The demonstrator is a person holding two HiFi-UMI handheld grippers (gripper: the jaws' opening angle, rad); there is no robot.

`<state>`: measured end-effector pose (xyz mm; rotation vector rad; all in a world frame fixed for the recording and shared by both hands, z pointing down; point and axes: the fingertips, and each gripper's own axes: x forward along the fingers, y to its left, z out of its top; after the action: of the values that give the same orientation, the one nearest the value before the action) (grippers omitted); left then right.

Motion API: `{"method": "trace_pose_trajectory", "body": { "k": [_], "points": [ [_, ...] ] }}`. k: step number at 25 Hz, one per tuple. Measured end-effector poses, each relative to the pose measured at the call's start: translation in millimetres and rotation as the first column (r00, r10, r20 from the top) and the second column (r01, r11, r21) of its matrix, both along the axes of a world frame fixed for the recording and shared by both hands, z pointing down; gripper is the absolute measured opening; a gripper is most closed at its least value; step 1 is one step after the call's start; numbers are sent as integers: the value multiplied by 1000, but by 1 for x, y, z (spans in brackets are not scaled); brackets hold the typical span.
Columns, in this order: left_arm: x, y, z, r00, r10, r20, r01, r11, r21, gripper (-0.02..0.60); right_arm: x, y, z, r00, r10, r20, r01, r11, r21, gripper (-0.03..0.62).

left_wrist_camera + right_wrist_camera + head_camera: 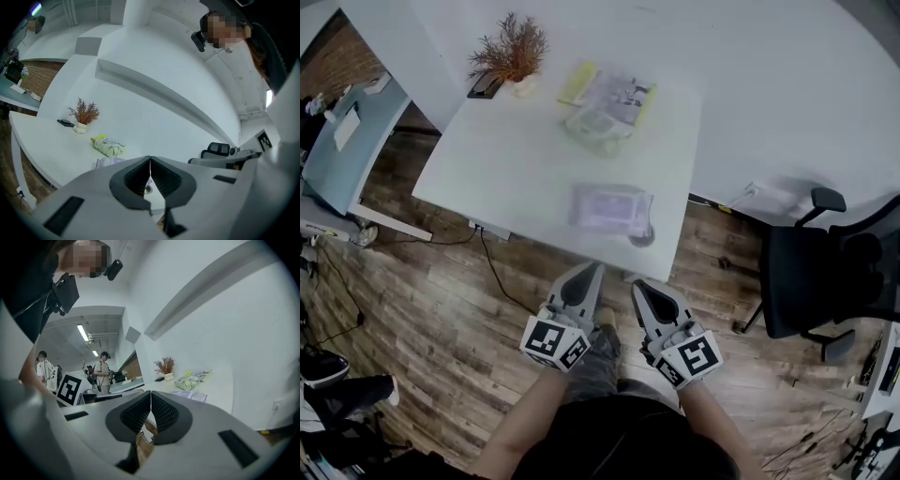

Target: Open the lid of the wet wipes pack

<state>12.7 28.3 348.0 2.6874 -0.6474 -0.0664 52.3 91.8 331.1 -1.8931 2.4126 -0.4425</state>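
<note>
The wet wipes pack (610,208) lies flat near the front edge of the white table (497,187), ahead of both your tools and untouched. Its lid seems to be down, though blur hides the detail. Further back stand a dried plant (511,49) at the left and a crinkly yellow-green packet (602,105) to its right.

The risk, as I judge it, is that the pack is light and close to the edge. If you pull on the flap with nothing pinning the body, you could drag the whole pack, perhaps off the table. A small round thing (642,238) just beside its right corner could get knocked too.

Your left gripper (592,270) is short of the table edge, pointing roughly level toward the pack, its jaws pressed together on nothing. Your right gripper (640,285) sits alongside it, likewise closed tight and empty. Both must spread before either can pinch the flap.
</note>
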Motion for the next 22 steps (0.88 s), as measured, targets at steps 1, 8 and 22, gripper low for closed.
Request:
{"method": "trace_pose_trajectory", "body": {
  "k": [1, 8, 22],
  "points": [
    [2, -8, 2, 1000, -2, 2, 2, 1000, -2, 14, 3, -8, 2, 1000, -4, -3, 4, 1000, -5, 21],
    [6, -51, 19, 1000, 3, 21, -3, 1000, -9, 14, 11, -55, 15, 999, -36, -36, 35, 999, -35, 21],
    [27, -92, 36, 966, 217, 144, -239, 957, 164, 251, 31, -101, 33, 960, -167, -224, 145, 983, -110, 25]
  ]
}}
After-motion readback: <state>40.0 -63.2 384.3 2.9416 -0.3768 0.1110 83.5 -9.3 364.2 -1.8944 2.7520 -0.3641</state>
